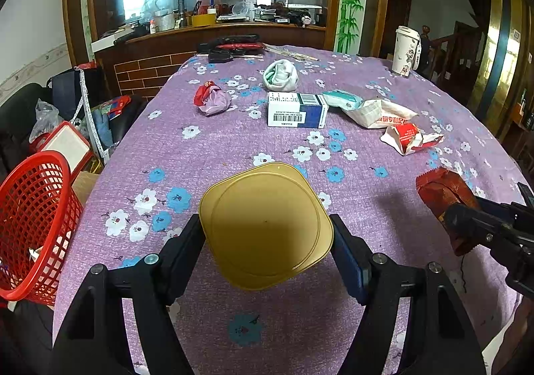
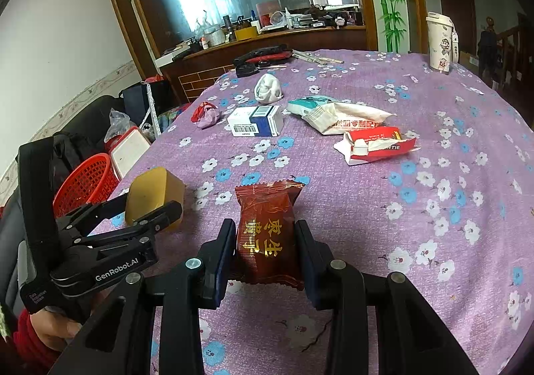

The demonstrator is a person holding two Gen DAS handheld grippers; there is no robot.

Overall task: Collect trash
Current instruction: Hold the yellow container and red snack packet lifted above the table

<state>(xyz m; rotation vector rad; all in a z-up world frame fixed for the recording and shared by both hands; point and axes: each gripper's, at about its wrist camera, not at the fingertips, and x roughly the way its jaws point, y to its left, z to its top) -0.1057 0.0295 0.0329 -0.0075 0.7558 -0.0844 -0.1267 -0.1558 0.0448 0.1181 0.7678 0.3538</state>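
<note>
Bare tabletop (image 1: 233, 148) lies open between the near edge and the white box (image 1: 296, 109). Farther back, crumpled wrappers (image 1: 412, 138) and a paper bag (image 1: 380, 113) crowd the right; the red basket (image 1: 33, 228) stands off the left edge.

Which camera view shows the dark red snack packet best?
The right wrist view. There the dark red snack packet sits centred between the right tool's fingers, with its gold characters readable. The left wrist view shows it only at the right edge, partly hidden behind that tool.
</note>
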